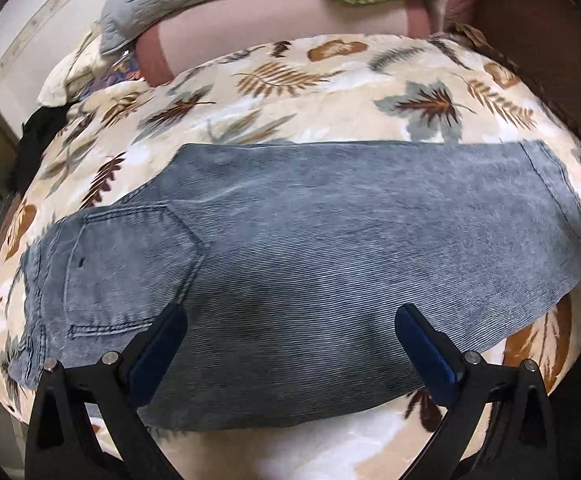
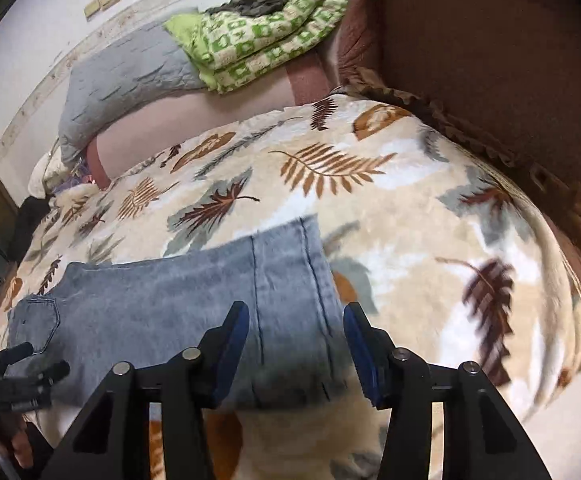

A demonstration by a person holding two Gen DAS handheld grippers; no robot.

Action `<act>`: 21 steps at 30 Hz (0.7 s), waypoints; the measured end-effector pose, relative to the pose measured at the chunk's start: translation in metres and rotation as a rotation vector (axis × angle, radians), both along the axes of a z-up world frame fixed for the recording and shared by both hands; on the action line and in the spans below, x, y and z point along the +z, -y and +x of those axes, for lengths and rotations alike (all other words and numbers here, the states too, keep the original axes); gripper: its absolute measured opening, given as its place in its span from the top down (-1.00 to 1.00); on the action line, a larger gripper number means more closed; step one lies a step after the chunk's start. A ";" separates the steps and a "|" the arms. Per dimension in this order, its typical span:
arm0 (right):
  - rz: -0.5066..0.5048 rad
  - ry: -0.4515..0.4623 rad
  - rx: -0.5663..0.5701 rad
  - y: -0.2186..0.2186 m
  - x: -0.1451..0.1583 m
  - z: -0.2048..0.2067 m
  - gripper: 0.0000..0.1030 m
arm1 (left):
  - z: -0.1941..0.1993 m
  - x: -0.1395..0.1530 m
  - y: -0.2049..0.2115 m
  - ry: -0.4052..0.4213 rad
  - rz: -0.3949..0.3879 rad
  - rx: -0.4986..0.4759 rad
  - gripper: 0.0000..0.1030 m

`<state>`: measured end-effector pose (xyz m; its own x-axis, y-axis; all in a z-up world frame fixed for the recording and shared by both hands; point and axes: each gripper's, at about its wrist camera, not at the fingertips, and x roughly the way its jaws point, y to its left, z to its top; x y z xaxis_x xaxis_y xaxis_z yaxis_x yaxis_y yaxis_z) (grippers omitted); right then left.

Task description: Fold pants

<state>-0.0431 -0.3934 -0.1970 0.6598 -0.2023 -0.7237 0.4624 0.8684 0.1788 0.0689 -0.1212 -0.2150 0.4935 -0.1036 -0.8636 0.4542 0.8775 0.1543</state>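
Observation:
Grey-blue denim pants [image 1: 310, 240] lie flat on a leaf-print blanket [image 1: 290, 92], legs folded one over the other, waist and back pocket [image 1: 130, 264] at the left, hems at the right. My left gripper [image 1: 290, 320] is open and empty, hovering over the pants' near edge by the seat. In the right wrist view the pants [image 2: 170, 300] stretch left, hem end [image 2: 290, 280] nearest. My right gripper [image 2: 296, 316] is open and empty, its fingers straddling the hem end from above. The left gripper [image 2: 22, 368] shows at the far left there.
A grey pillow [image 2: 122, 76], a green checked folded blanket [image 2: 266, 36] with a dark garment on it lie at the bed's far side. A brown headboard or wall [image 2: 490, 60] stands at the right. A white wall runs behind. A black item [image 1: 42, 128] sits left.

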 end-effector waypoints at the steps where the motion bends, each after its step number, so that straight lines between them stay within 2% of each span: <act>1: 0.017 -0.015 0.008 0.002 -0.004 0.012 -0.01 | 0.000 -0.004 0.003 -0.011 0.014 -0.002 -1.00; 5: 0.145 -0.074 0.005 0.020 -0.033 0.058 0.00 | 0.005 -0.027 0.003 -0.076 0.047 0.007 -1.00; 6: 0.166 -0.086 -0.004 0.025 -0.040 0.065 0.03 | 0.004 -0.028 0.000 -0.079 0.028 0.013 -1.00; 9: 0.169 -0.082 -0.026 0.032 -0.042 0.073 0.12 | 0.007 -0.027 -0.003 -0.105 0.005 0.025 -1.00; 10: 0.186 -0.076 -0.033 0.033 -0.039 0.070 0.12 | 0.008 -0.026 -0.002 -0.104 0.013 0.025 -1.00; 12: 0.205 -0.010 -0.038 0.034 -0.027 0.054 0.12 | 0.005 -0.019 -0.002 -0.072 0.024 0.026 -1.00; 17: 0.223 0.089 -0.045 0.027 -0.008 -0.001 0.08 | -0.017 0.019 0.008 0.010 -0.053 -0.014 -1.00; 21: 0.141 0.072 -0.012 -0.002 -0.002 -0.031 0.07 | -0.040 0.051 0.016 0.092 -0.094 -0.056 -1.00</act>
